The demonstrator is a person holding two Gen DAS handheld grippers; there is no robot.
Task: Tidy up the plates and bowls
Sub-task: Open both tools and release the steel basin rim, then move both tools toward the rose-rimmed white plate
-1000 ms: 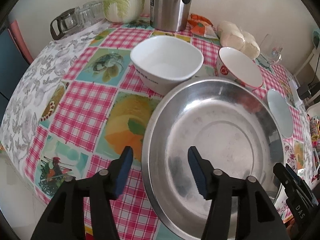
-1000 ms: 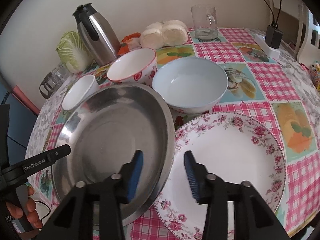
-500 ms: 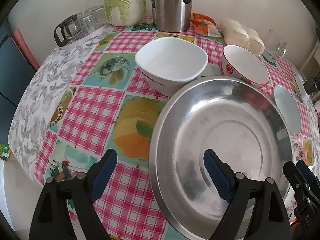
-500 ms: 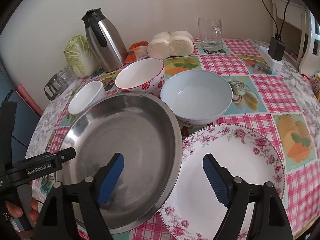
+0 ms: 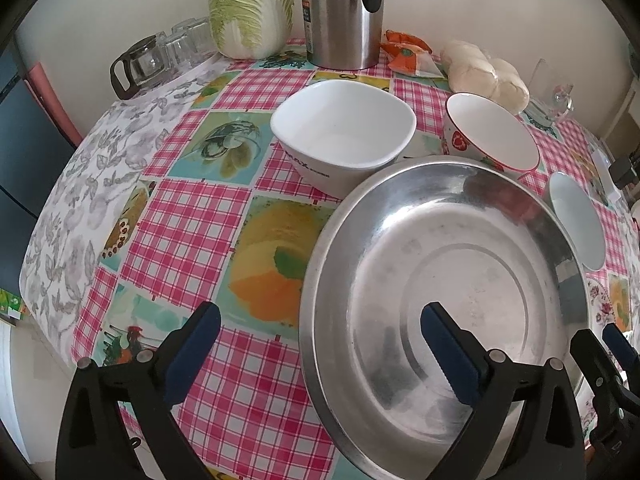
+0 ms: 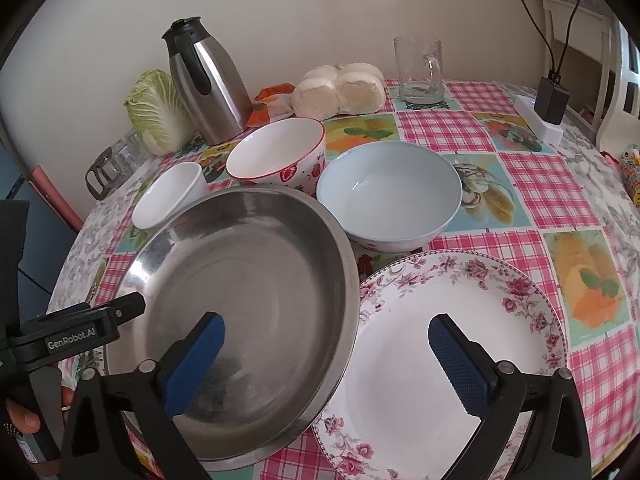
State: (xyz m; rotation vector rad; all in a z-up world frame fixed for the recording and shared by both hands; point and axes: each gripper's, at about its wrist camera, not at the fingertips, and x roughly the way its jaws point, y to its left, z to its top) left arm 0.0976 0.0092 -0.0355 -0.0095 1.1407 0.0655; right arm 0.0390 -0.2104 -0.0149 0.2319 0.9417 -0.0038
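Note:
A wide steel pan [image 5: 440, 260] [image 6: 248, 280] rests on the checked tablecloth, its right edge lying over a floral plate [image 6: 460, 320]. My left gripper [image 5: 320, 320] straddles the pan's left rim without touching it, jaws opening. My right gripper [image 6: 326, 326] straddles the pan's right rim above the plate, jaws also opening, pads clear. Behind the pan stand a white squarish bowl [image 5: 344, 128] [image 6: 168, 196], a red-rimmed strawberry bowl [image 5: 492, 140] [image 6: 276, 152] and a pale blue bowl [image 6: 388, 196] [image 5: 576, 224].
At the back stand a steel thermos jug [image 6: 208, 88], a cabbage [image 5: 252, 8], a glass pot [image 5: 140, 64], bagged buns [image 6: 340, 88] and a glass mug [image 6: 420, 68]. A power strip with adapter [image 6: 548, 108] lies far right. The table edge runs near my grippers.
Both grippers' jaws have spread from narrow to wide around the pan's rims. The pan and bowls have stayed where they were.

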